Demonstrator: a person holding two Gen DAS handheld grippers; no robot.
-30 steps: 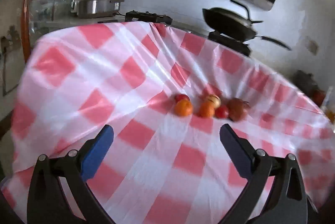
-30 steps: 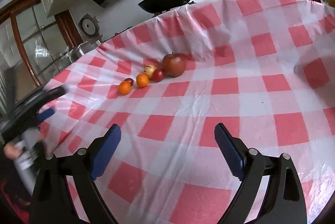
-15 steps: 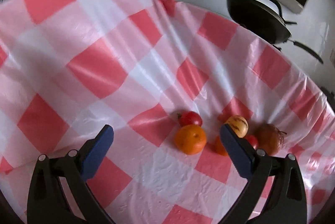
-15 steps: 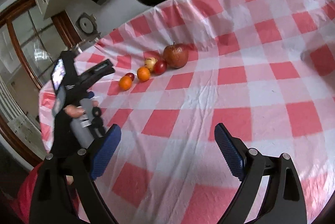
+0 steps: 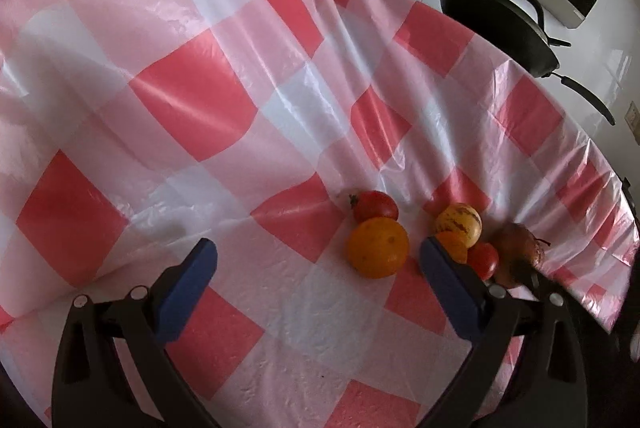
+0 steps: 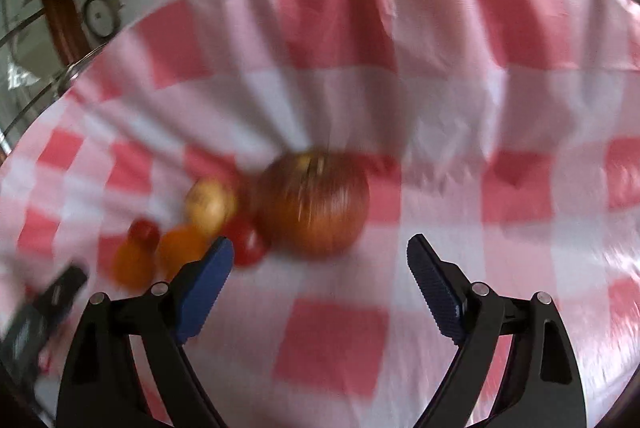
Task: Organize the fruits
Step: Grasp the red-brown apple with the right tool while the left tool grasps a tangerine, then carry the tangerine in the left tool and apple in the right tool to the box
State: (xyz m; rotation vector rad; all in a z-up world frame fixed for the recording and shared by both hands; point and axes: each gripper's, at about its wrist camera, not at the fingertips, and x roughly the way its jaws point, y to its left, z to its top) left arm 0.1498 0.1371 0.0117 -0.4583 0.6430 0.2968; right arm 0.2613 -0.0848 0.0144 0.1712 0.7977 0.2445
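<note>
tongs (image 6: 316, 260) on the right are closing, nothing between them, nearing a big round red-brown apple (image 6: 314, 204); left tongs (image 5: 316, 270) are standing spread near a round orange (image 5: 377, 247).

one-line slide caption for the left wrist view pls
Left gripper, jaws open, hovers near an orange in a fruit cluster on a checked tablecloth.

Second orange (image 5: 453, 246) half behind a blue pad; right view motion-blurred.
</note>
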